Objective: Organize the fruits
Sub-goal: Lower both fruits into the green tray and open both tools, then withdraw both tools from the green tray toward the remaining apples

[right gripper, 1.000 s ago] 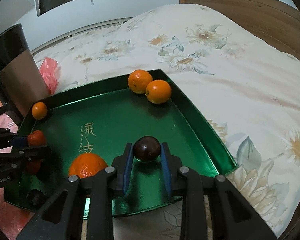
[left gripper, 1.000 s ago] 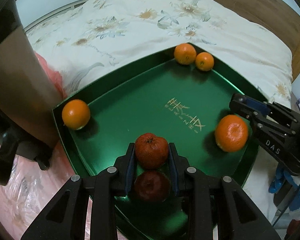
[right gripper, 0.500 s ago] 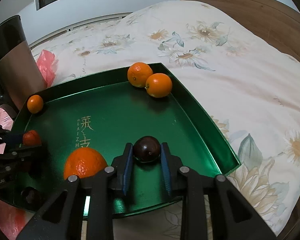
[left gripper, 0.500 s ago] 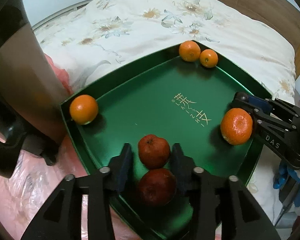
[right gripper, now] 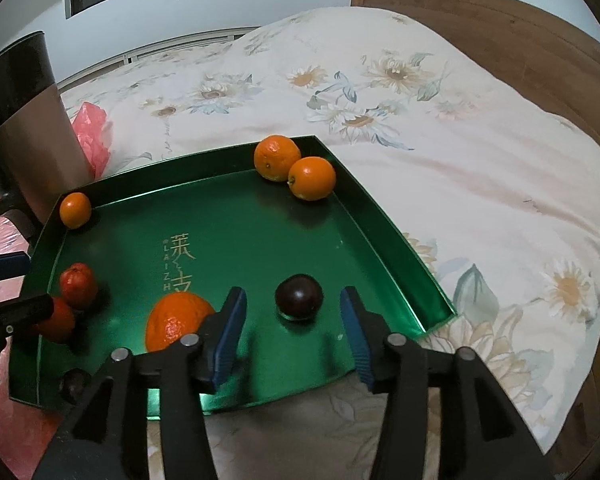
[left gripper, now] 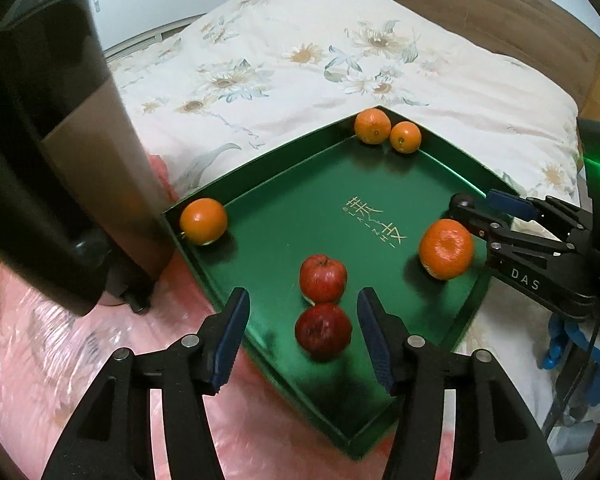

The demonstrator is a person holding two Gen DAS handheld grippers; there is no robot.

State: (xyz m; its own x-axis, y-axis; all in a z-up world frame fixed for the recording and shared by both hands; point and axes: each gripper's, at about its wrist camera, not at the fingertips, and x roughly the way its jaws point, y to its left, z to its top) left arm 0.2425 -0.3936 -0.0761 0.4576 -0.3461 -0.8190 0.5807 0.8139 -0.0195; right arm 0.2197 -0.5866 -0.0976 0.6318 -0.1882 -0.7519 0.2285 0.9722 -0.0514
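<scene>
We hold both grippers, left point(left gripper: 302, 330) and right point(right gripper: 290, 326), jaws spread, above the tray point(right gripper: 384, 240); fruits lie loose, grouped by kind

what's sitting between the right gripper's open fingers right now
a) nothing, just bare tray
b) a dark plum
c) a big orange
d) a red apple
b: the right wrist view shows the dark plum resting on the green tray between the open fingers of the right gripper, touching neither.
</scene>
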